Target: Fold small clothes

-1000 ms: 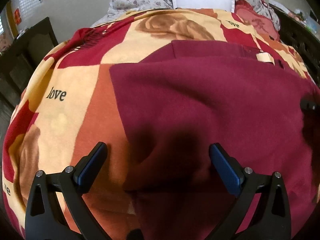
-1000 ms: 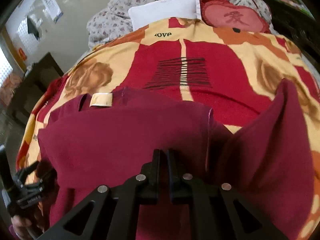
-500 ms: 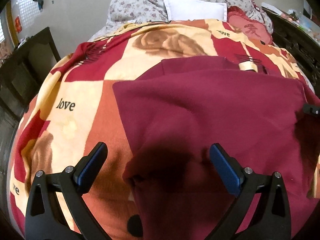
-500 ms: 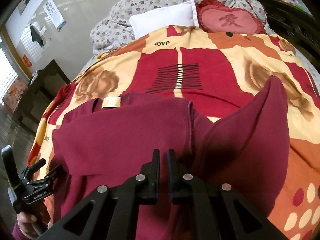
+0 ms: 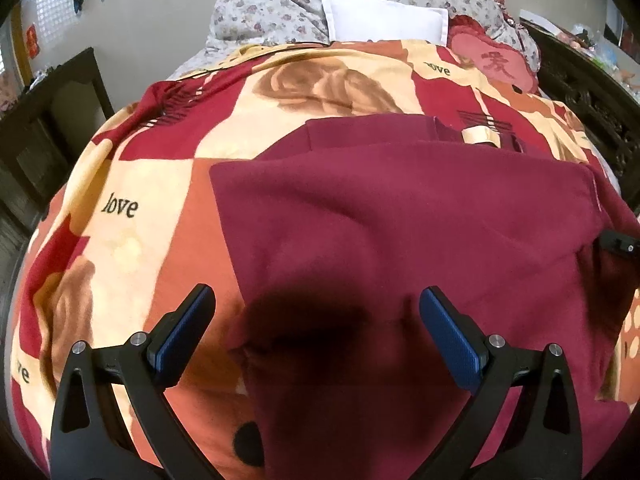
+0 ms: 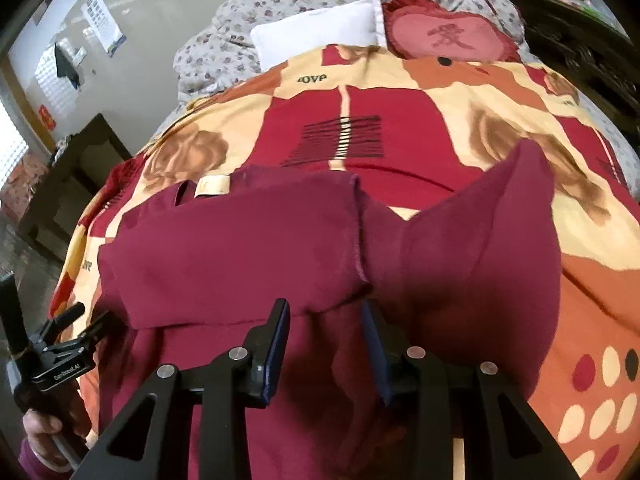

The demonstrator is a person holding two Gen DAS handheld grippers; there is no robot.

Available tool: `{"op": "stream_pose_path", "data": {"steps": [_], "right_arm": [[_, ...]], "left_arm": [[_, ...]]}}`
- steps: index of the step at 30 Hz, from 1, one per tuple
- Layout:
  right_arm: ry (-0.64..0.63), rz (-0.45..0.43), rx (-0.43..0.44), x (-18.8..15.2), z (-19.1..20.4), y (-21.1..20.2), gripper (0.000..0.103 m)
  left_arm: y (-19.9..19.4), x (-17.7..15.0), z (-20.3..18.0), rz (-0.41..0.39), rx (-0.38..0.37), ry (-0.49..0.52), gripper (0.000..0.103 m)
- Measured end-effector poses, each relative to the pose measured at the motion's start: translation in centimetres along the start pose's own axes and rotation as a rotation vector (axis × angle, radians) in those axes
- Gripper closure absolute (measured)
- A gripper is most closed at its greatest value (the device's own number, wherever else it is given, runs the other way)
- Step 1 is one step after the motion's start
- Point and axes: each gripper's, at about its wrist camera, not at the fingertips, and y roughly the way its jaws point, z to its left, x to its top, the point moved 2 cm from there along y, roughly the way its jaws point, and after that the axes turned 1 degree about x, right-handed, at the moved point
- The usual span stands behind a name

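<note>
A dark red garment (image 5: pixel 400 232) lies spread on the patterned blanket (image 5: pixel 132 184), its lower part folded up over the body, with a cream label (image 5: pixel 478 136) near its far edge. My left gripper (image 5: pixel 316 320) is open and empty above the garment's near left part. In the right wrist view the garment (image 6: pixel 240 248) shows its folded edge and one sleeve (image 6: pixel 492 264) sticking up to the right. My right gripper (image 6: pixel 326 336) is open just above the fold, holding nothing. The left gripper (image 6: pixel 78 326) shows at the far left.
A white pillow (image 5: pixel 384 20), a red heart cushion (image 6: pixel 444 36) and a floral quilt (image 5: pixel 280 4) lie at the head of the bed. Dark wooden furniture (image 5: pixel 44 120) stands left of the bed; a carved dark frame (image 5: pixel 592 92) runs along the right.
My right gripper has opened and let go of the garment's folded edge, which now rests on the garment. Both grippers have drawn back and up a little.
</note>
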Motion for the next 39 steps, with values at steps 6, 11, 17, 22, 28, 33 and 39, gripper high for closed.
{"op": "stream_pose_path", "data": {"steps": [6,11,17,22,28,33,39], "right_arm": [[0.039,-0.027,0.022,-0.2,-1.9,-2.4,0.067],[0.079,-0.094,0.014,0.7,-3.7,-4.6,0.062],[0.153,-0.096,-0.042,3.4,-6.8,-4.1,0.062],[0.218,-0.073,-0.064,6.3,-9.1,-1.7,0.061],[0.280,-0.065,-0.143,10.3,-11.8,1.6,0.062],[0.345,0.000,-0.222,12.2,-15.1,4.9,0.061],[0.347,0.001,-0.213,12.4,-16.6,5.6,0.066]], "left_arm": [[0.5,0.2,-0.4,0.001,-0.009,0.000,0.000],[1.5,0.3,-0.8,0.021,-0.007,0.000,0.000],[2.6,-0.1,-1.5,0.044,0.004,0.019,0.000],[3.1,-0.2,-1.5,0.059,0.002,0.022,0.000],[3.5,-0.4,-1.6,0.064,0.013,0.024,0.000],[3.7,-0.4,-1.6,0.067,0.014,0.027,0.000],[4.1,-0.3,-1.6,0.071,0.009,0.029,0.000]]}}
